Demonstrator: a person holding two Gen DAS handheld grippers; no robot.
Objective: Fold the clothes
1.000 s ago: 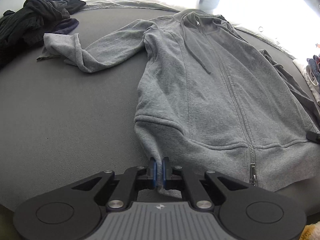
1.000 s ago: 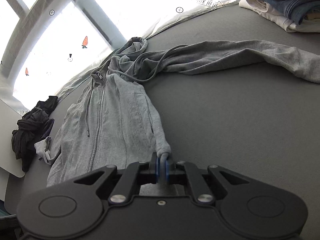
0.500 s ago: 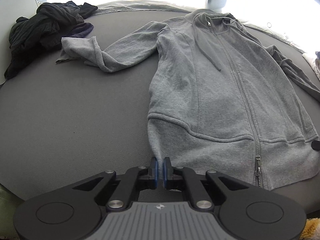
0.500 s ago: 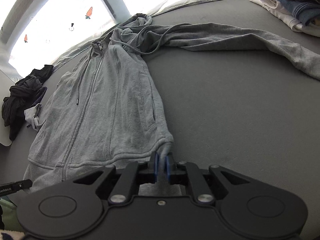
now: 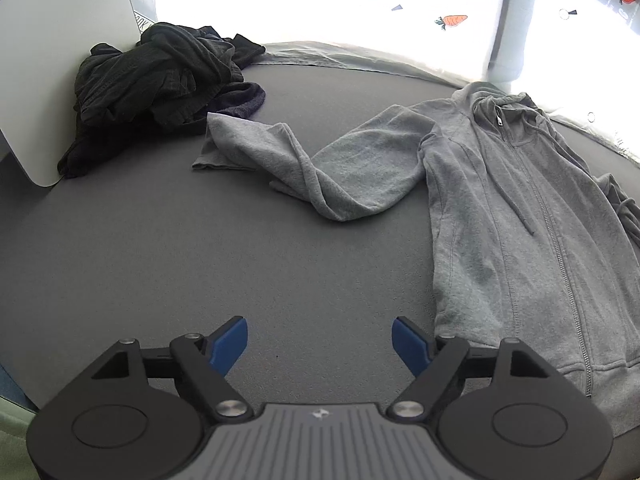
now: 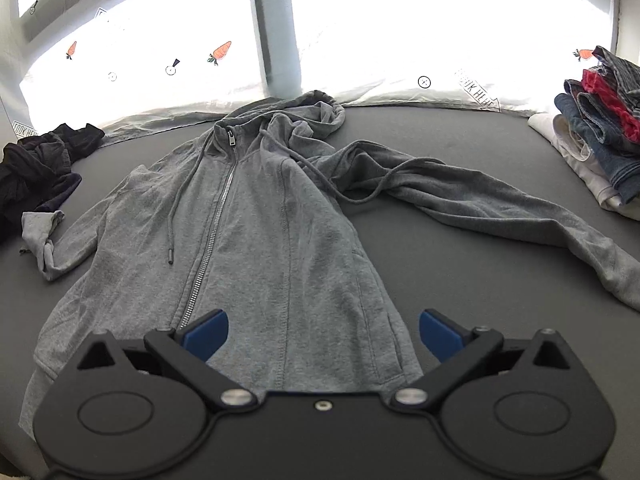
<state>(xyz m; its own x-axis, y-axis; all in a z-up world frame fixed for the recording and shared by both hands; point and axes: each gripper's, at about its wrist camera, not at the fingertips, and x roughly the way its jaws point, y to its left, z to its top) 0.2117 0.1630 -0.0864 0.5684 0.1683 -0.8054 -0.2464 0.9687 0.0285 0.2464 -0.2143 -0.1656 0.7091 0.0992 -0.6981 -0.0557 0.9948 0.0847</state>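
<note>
A grey felt-like table (image 5: 168,264) fills both views. Behind its far edge stand bright, washed-out windows (image 6: 400,28) split by a pale post (image 6: 276,32), with carrot stickers (image 6: 222,51) on the glass. At the table's left end a white panel (image 5: 52,52) stands upright. Daylight floods in from the windows.

Legible markings, as I read them from the two wrist views. On the white translucent sheet (image 6: 400,60) behind the dark grey work surface, an arrow-shaped black-outlined label (image 6: 478,91) reads "LOOK HERE", tilted; a second such label (image 6: 24,130) at the sheet's left edge reads "LOOK HE", the rest cut off. In my left view, a fragment "OK" (image 5: 142,23) shows beside the white panel (image 5: 60,60). I can read no other text.
</note>
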